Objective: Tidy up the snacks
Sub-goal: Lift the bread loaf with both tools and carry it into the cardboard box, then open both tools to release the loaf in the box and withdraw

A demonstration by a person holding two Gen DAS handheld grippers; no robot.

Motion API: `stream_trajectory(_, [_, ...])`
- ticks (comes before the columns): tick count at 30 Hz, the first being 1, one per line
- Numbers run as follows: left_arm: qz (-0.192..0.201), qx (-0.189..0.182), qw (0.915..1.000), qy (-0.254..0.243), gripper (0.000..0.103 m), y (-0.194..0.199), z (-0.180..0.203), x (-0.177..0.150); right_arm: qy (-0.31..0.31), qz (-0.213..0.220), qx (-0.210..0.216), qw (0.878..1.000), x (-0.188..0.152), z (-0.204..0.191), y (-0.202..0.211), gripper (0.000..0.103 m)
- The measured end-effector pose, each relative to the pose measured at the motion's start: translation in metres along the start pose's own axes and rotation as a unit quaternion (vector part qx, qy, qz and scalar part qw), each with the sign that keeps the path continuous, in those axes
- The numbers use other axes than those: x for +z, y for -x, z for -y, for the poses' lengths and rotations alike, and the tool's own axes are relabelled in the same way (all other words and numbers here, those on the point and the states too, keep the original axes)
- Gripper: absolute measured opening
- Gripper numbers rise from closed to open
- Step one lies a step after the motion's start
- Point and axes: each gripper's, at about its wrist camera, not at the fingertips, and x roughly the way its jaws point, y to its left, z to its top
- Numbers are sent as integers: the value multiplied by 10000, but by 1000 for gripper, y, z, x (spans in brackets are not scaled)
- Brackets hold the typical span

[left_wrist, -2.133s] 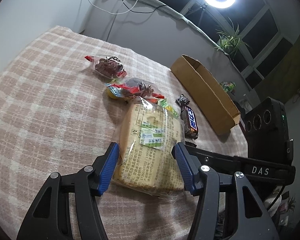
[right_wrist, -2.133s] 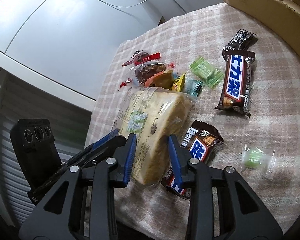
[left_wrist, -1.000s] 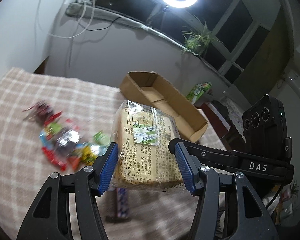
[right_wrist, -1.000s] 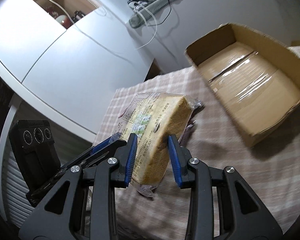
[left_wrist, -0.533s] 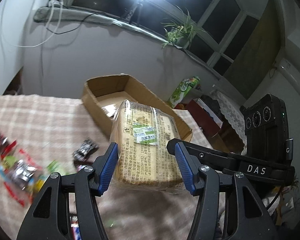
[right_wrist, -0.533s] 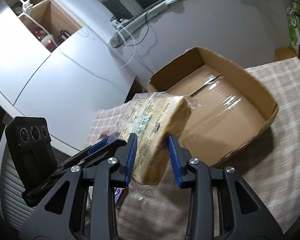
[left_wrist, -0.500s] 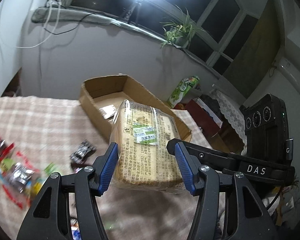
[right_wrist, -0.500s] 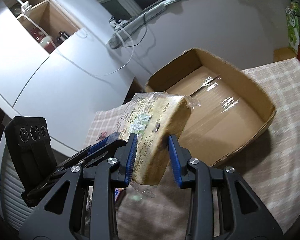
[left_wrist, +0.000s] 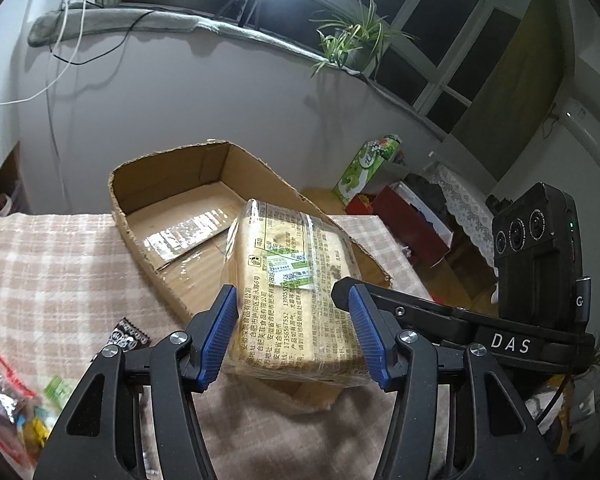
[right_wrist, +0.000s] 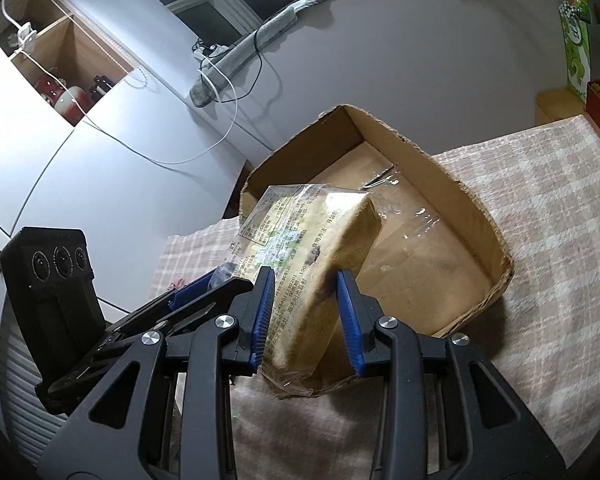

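Bread loaf (left_wrist: 290, 288) in its clear wrapper is up in the air, over the near end of the cardboard box (left_wrist: 172, 184). Left gripper (left_wrist: 292, 336) pinches its sides, right gripper (right_wrist: 306, 312) squeezes the end, so both are grasping it. Candy pile (left_wrist: 16, 404) and a dark wrapper (left_wrist: 128, 334) sit on the plaid cloth (left_wrist: 48, 280) left of the box.

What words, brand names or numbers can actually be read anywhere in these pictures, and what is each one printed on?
"DAS": white letters on the black bar of the right hand-held gripper, seen from the left wrist.
"G": white letter on the black camera unit above that bar.
"1735657552": in the label on the wrapped bread; its other Chinese text is too small to quote.
Green carton by the wall: lettering too blurred.
Black candy wrapper: print unreadable.
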Motion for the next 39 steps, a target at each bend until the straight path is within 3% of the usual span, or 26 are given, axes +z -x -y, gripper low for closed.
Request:
stream_trajectory(12, [-131,233,9995,-166,55,-14,6,3,116,103,-358,9992,0,6,1,36])
stream_trajectory(14, [-124,238,9995,-181,55,-13,6,3,114,112,-407,9990,-1,6,2,49])
stream_trajectory(19, [-109,269,9995,-124,55,-9,6,3,69,255,-491,9984,-3,7,11,63])
stream_trajectory(28, [-17,313,9995,-84,55,8,6,0,142,451,-606,9970,-12,-1,33,64])
stream_trajectory(39, [209,421,9989,-77,55,50,4,-13,541,491,-732,9946,-40,-37,49,64])
